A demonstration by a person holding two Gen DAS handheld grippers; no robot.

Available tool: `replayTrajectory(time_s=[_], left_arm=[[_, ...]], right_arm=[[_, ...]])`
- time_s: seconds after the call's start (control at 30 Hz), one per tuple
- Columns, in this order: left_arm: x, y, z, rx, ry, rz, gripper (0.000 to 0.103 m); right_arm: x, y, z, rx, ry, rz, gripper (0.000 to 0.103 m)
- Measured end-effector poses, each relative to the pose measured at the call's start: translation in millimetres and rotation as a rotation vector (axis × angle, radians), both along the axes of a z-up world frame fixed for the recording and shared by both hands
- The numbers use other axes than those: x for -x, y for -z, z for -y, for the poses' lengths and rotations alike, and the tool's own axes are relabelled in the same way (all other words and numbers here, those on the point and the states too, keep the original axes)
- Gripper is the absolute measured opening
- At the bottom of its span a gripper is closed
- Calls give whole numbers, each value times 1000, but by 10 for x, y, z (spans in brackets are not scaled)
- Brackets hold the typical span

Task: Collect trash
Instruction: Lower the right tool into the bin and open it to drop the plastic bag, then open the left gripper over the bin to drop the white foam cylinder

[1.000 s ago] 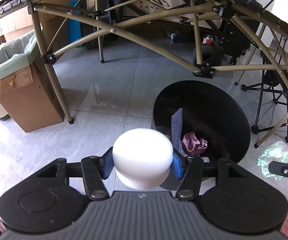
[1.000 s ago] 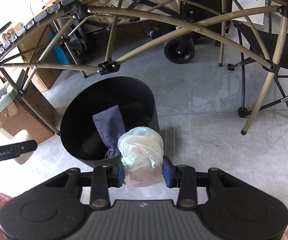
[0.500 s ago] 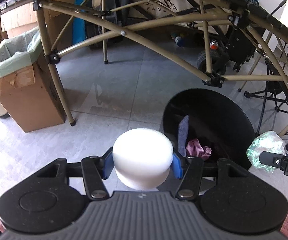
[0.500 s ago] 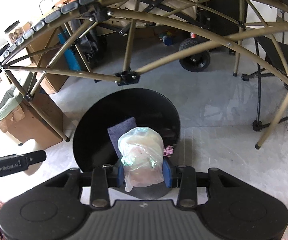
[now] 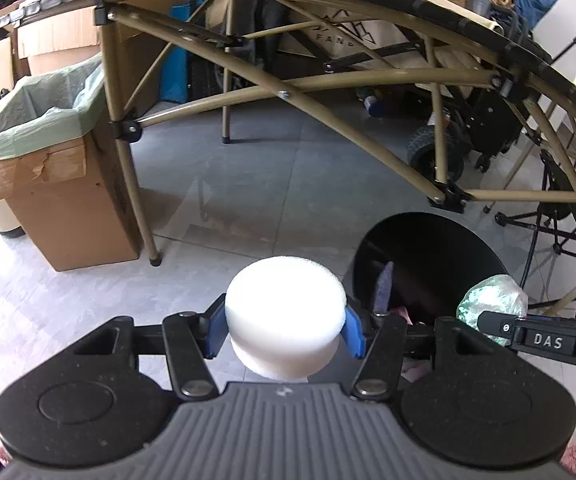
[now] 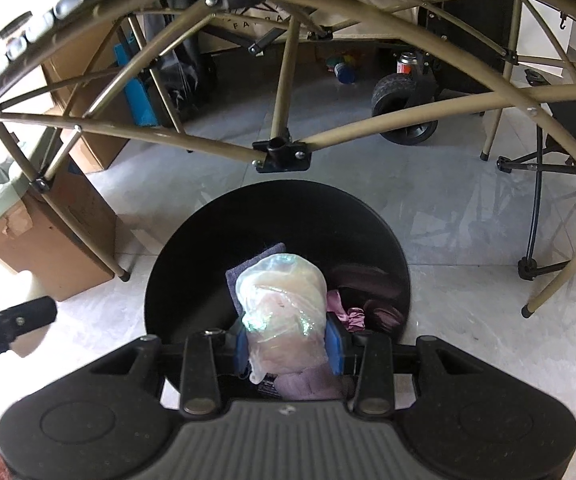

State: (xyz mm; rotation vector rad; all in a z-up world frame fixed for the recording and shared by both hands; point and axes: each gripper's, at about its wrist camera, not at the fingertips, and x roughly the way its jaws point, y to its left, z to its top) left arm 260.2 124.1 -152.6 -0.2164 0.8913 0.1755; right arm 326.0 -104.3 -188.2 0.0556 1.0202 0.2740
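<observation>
Trash: a crumpled clear plastic bag with an iridescent sheen [image 6: 281, 312] and a white round foam puck [image 5: 285, 314], each pinched in one hand-held gripper.
Right gripper [image 6: 289, 350]: jaws narrowed onto the plastic bag, blue pads pressing its lower half; the bag stands upright above them.
Left gripper [image 5: 283, 330]: jaws about half open, clamped on the sides of the foam puck, its flat face up.
Bin: a round black trash bin [image 6: 215, 232] on the grey tiled floor, with a blue-grey cloth [image 6: 247, 268] and pink crumpled material [image 6: 346, 312] already inside.
Key relation: the bag hangs directly over the bin's opening, so the right hand is nearer to a drop; the puck sits left of the bin rim, over bare floor.
Change from earlier: the bin has slid under the right gripper, from ahead of it to beneath the bag; the left gripper has drifted left, away from the bin.
Likely next: letting the bag go.
</observation>
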Motion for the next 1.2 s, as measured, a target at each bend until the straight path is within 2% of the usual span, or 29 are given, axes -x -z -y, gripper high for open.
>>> replayTrajectory(time_s=[0.4, 0.47, 0.57, 0.63, 0.67, 0.83, 1.0, 1.2], left_arm=[[-43, 38, -91, 9, -23, -13, 57], [-56, 50, -99, 17, -28, -21, 57], [-68, 39, -76, 27, -15, -26, 57], [-81, 5, -6, 25, 3, -17, 57], [-84, 0, 17, 24, 10, -15, 57], [-171, -33, 267, 24, 66, -19, 57], [-357, -109, 711, 2, 167, -3, 57], [-543, -20, 1140, -45, 236, -66, 59]], right_arm=[[-87, 55, -223, 46, -22, -1, 37], [-105, 61, -224, 45, -22, -5, 41], [-116, 59, -209, 41, -14, -12, 61], [-119, 52, -173, 54, 4, -7, 92], [-116, 40, -137, 61, 18, 1, 94], [-112, -17, 168, 42, 96, 16, 94], [-51, -105, 588, 7, 192, 40, 94], [65, -219, 1056, -24, 292, 86, 95]])
